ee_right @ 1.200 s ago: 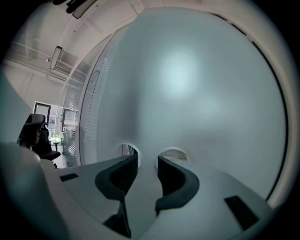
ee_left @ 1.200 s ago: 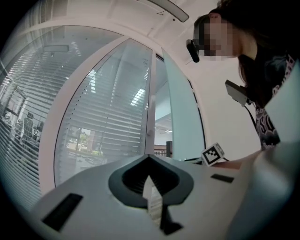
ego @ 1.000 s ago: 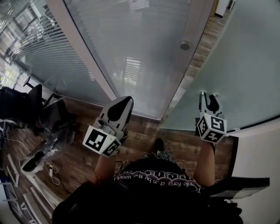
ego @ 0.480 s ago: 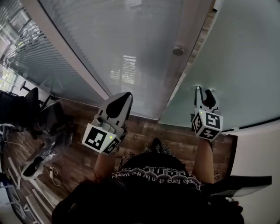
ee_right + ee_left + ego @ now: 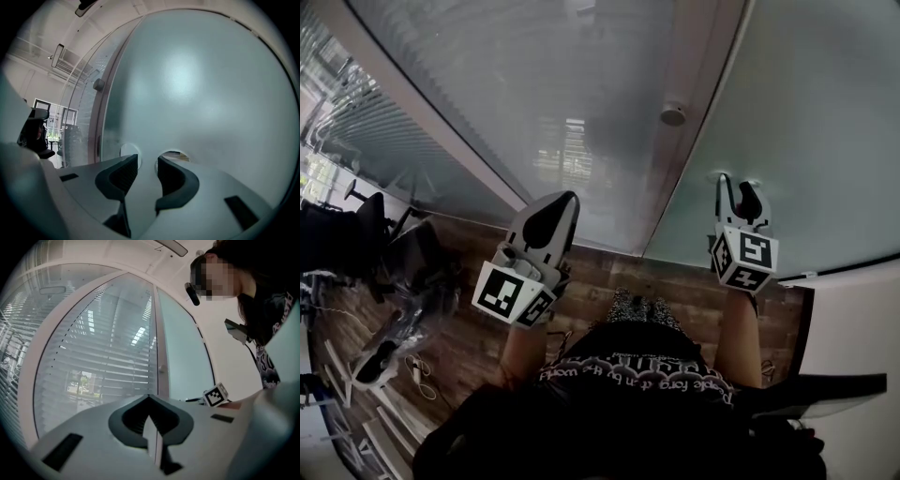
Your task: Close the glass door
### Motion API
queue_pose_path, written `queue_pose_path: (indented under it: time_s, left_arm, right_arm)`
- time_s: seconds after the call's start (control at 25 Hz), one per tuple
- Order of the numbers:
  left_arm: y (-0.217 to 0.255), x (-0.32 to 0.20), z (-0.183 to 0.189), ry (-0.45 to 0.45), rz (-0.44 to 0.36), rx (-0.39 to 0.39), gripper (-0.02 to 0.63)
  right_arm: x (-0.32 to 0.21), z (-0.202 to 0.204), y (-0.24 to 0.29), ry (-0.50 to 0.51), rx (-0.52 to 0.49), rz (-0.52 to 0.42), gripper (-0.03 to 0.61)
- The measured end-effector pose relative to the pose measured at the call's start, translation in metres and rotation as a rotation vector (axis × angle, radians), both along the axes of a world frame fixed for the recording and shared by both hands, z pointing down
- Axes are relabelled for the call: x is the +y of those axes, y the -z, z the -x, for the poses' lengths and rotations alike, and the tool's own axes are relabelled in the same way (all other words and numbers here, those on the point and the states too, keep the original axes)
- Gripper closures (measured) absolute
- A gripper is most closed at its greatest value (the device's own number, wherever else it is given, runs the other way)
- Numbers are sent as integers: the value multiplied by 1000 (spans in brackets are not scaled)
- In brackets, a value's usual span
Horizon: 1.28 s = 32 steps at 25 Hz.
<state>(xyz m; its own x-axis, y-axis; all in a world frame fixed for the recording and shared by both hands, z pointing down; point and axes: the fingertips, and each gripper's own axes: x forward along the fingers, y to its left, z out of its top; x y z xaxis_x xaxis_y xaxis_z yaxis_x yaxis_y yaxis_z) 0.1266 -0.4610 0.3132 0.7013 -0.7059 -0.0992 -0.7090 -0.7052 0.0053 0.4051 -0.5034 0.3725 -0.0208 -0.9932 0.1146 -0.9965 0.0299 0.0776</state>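
Frosted glass door (image 5: 806, 112), slatted glass panel, floor, two hand-held grippers, knob.
Glass door: a large frosted pane straight ahead of the right gripper (image 5: 736, 183), whose tips seem to rest on the glass, though contact is hard to confirm; the door's edge lies along the pale frame post (image 5: 698, 141) between the two grippers. Glass panel with blinds (image 5: 562, 94): ahead of the left gripper (image 5: 569, 197) and apart from its tip. Wood floor (image 5: 675, 281): below and behind both grippers. Office chair (image 5: 356, 234): well to the left gripper's left. Left gripper: jaws pressed together, nothing in them. Right gripper: jaws slightly apart, nothing between them. Round knob (image 5: 673, 114): on the post, ahead of the grippers and nearer the right one.
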Motion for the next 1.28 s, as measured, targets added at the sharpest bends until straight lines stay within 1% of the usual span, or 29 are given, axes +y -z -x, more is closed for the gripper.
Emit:
queue_pose_path:
  time_s: [0.4,0.72,1.0,1.2,1.28]
  left_arm:
    - [-8,-6,-3,11,21,-7,612]
    - [-8,-8,-7,9,21,-18,612]
    - [-8,-12,-8,14,23,-22,612]
    - [-7,-10,-8,7,21,-15,612]
    - [-6,-10,-8,5,18,-11,612]
  right_arm:
    - [-17,-5,0,12,-1,-6,445]
    - [-26,-6,1,21,4,-6,445]
    - [-25,-10,2,27,2,-17,445]
    - [-24,-9,2,15,-22,-37,443]
    - [-23,-8,2,22,-16,-40,443]
